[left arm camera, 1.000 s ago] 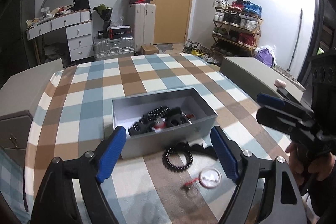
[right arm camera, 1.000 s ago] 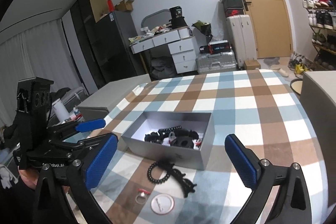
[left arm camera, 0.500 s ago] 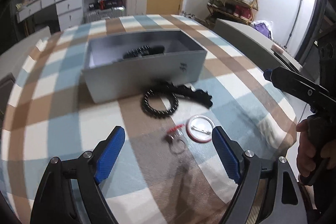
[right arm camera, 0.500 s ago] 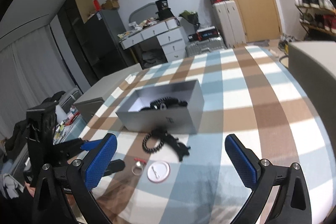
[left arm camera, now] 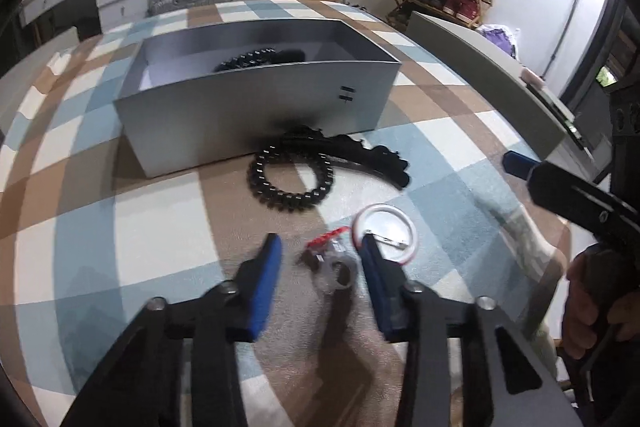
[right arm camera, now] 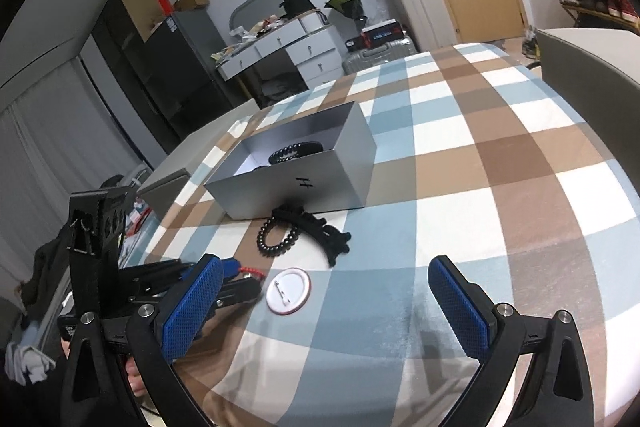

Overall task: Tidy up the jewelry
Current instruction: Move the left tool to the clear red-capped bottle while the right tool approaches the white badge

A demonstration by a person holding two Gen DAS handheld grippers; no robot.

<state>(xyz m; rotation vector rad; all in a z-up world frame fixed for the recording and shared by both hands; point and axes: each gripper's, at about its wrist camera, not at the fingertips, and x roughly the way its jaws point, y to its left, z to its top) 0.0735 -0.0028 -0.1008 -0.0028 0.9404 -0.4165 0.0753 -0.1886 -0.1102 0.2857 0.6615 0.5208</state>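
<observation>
A small silver ring with a red beaded piece [left arm camera: 332, 265] lies on the checked cloth. My left gripper [left arm camera: 320, 247] points down at it, one finger on each side. Its jaws are closing, with a gap still showing beside the ring. In the right wrist view the left gripper [right arm camera: 240, 273] reaches in beside the red beads. A round white badge [left arm camera: 386, 233] [right arm camera: 288, 291] lies just to the right of the ring. My right gripper [right arm camera: 326, 261] hangs wide open over the cloth near the badge and holds nothing. Behind lie a black bead bracelet [left arm camera: 290, 183] and a black band [left arm camera: 372, 159].
An open grey box [left arm camera: 256, 115] [right arm camera: 296, 183] with several dark bracelets inside stands behind the loose pieces. A grey chair back [left arm camera: 480, 67] borders the table on the right. A person's hand [left arm camera: 592, 299] grips the right tool's handle. The table edge runs close below both grippers.
My left gripper came down and forward over the ring, and its jaws narrowed from wide to close around it. The right gripper sank toward the cloth and stayed open.
</observation>
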